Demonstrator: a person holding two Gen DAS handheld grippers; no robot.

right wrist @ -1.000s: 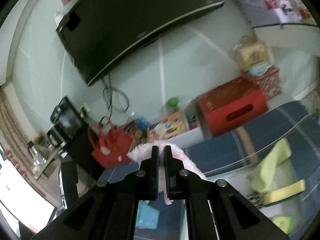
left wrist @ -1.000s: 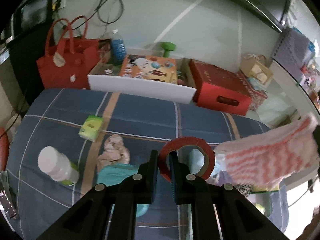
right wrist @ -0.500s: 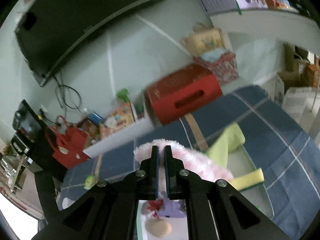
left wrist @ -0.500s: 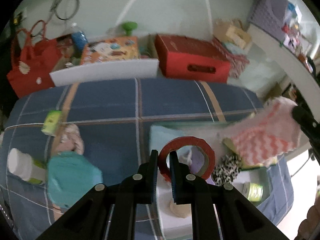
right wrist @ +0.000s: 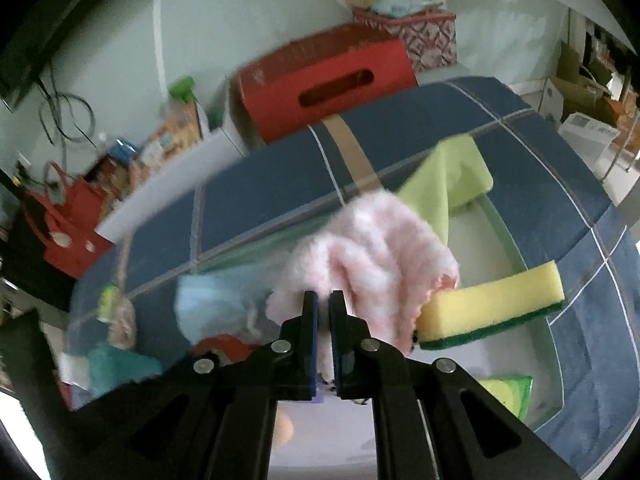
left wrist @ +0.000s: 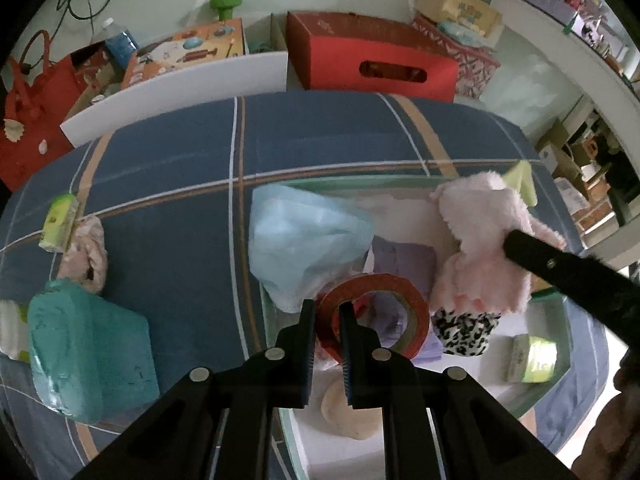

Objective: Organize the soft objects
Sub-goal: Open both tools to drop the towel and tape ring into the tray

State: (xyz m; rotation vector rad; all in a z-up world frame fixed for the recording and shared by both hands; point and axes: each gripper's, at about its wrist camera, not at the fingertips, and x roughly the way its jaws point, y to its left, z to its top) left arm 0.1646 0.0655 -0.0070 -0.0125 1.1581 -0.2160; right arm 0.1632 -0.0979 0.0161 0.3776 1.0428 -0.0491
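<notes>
My left gripper (left wrist: 326,312) is shut on a red tape roll (left wrist: 376,312), held over a green-rimmed white tray (left wrist: 360,182) on the blue plaid surface. My right gripper (right wrist: 323,304) is shut on a fluffy pink cloth (right wrist: 376,256), which hangs over the tray; the same pink cloth (left wrist: 484,248) shows at the right of the left wrist view, with the right gripper's finger (left wrist: 532,250) on it. In the tray lie a light blue bag (left wrist: 304,240), a leopard-print item (left wrist: 466,330), a lime cloth (right wrist: 452,176), a yellow sponge (right wrist: 492,306) and a beige lump (left wrist: 348,412).
Left of the tray lie a teal packet (left wrist: 88,348), a small pink cloth (left wrist: 86,252) and a green tissue pack (left wrist: 60,220). Behind the surface stand a red box (left wrist: 368,56), a white bin (left wrist: 180,84) and a red bag (left wrist: 28,120).
Both grippers have swung down toward the tray. The pink cloth has come lower over the tray's right half, and the tape roll now hangs over the tray's contents.
</notes>
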